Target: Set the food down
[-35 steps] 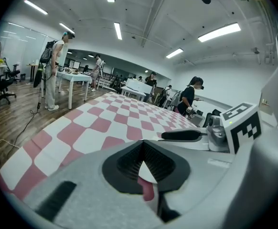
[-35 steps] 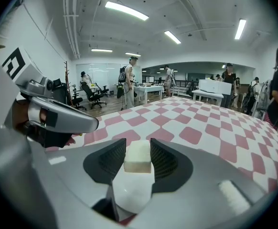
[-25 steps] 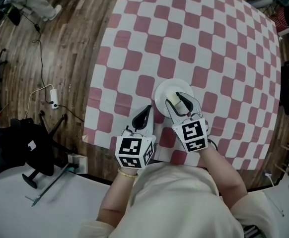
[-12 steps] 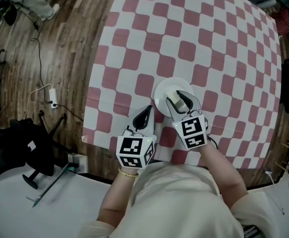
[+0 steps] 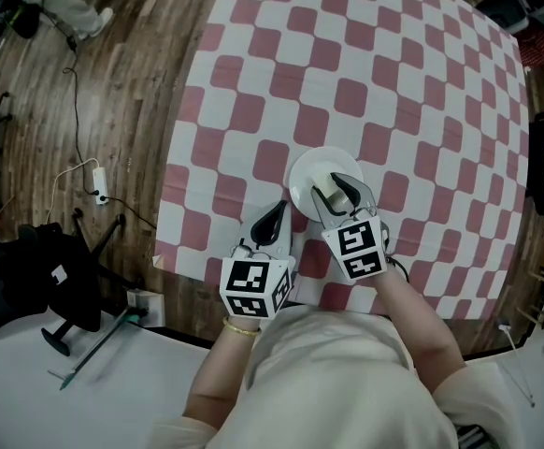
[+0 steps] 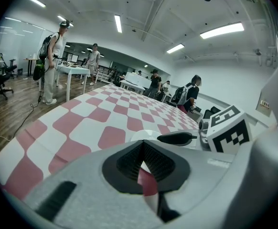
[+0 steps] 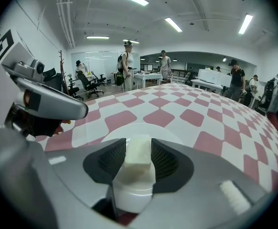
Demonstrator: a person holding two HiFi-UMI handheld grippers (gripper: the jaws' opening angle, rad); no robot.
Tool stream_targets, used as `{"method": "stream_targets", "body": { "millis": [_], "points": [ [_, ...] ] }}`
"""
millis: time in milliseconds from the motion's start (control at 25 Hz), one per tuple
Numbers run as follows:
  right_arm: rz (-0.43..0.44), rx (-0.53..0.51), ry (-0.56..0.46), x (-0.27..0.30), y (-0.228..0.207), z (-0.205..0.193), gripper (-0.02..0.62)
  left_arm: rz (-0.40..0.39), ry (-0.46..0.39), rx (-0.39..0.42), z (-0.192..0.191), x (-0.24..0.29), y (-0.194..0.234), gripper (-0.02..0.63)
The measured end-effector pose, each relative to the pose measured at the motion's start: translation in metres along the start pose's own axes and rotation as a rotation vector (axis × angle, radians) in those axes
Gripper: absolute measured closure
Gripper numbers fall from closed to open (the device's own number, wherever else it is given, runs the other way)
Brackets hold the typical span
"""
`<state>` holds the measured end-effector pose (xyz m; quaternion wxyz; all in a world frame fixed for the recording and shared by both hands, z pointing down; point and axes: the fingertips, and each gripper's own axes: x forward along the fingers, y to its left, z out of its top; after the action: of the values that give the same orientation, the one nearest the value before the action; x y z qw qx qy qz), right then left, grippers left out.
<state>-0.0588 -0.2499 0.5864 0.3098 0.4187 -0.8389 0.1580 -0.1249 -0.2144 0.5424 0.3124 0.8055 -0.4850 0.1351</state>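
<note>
A pale cream block of food (image 5: 322, 181) sits between the jaws of my right gripper (image 5: 336, 187), just over a white plate (image 5: 300, 171) on the checked cloth. In the right gripper view the food (image 7: 138, 151) is pinched on both sides by the ribbed pads, with the plate (image 7: 170, 131) under it. My left gripper (image 5: 274, 217) rests beside the plate's near-left edge, shut with nothing in it. In the left gripper view its jaws (image 6: 142, 144) meet at the tip, and the plate (image 6: 141, 134) lies just beyond.
The red-and-white checked tablecloth (image 5: 365, 64) covers the table, whose near edge runs by my body. Wooden floor at the left holds a power strip (image 5: 101, 183) and a black chair (image 5: 38, 279). Several people stand far across the room (image 7: 127, 63).
My right gripper with the food has shifted slightly up and to the left over the plate. The left gripper has stayed put.
</note>
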Motion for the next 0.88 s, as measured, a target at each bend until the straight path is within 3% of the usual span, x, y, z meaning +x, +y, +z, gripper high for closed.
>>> {"method": "stream_targets", "body": {
  "millis": [560,880],
  "points": [
    [0.003,0.023,-0.022,-0.014,0.001,0.001,0.43,0.008,-0.017,0.007,-0.001,-0.006,-0.012,0.606],
    [-0.004,0.023,-0.056,-0.036,0.0,0.004,0.465,0.014,-0.043,0.017,-0.002,-0.015,-0.03,0.605]
  ]
}}
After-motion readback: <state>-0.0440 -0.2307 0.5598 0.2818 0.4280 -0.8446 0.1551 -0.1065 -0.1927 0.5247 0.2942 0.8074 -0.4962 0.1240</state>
